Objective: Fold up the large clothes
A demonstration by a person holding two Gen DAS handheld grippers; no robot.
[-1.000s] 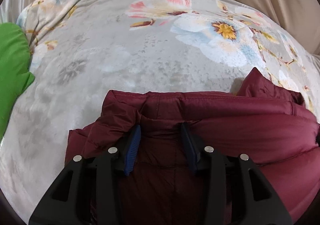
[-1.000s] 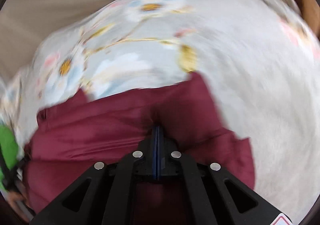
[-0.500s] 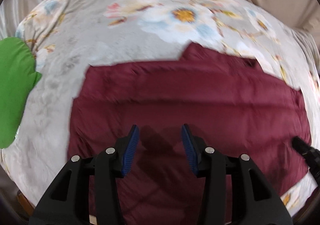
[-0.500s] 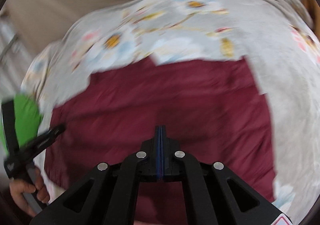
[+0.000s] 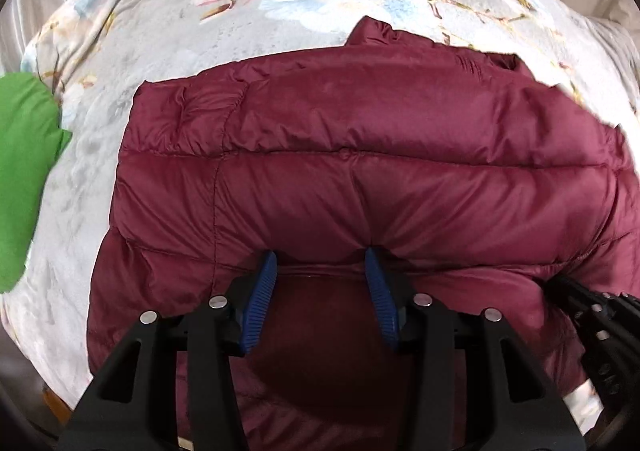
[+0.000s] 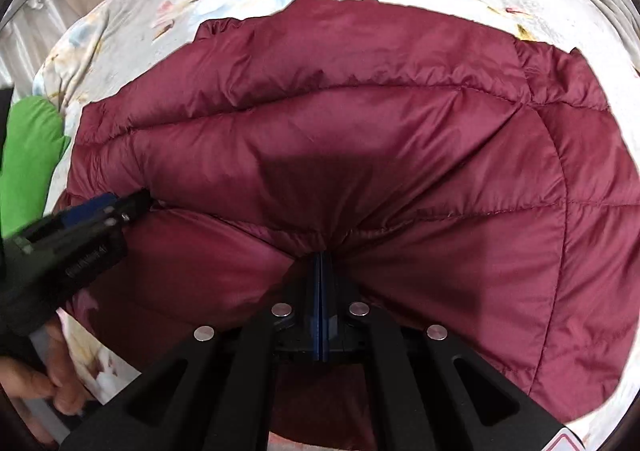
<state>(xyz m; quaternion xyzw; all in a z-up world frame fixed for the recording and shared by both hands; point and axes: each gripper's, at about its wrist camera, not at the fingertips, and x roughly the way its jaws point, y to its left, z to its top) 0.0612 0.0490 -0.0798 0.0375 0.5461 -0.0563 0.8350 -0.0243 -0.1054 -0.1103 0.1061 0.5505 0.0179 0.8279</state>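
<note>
A floral bedspread [image 5: 160, 63] covers the bed, with bare cloth showing beyond the far and left edges of the jacket [image 5: 400, 155]. The maroon puffer jacket lies spread across the middle of the bed. A green garment [image 5: 24, 187] sits apart at the left edge. The left tool [image 5: 320, 263] stands about half open, its blue pads astride a bunched ridge of the jacket's near edge; whether they press it I cannot tell. The right tool [image 6: 321, 263] is clamped tight on a pinch of jacket. A hand [image 6: 44, 383] holds the left tool's grip.
</note>
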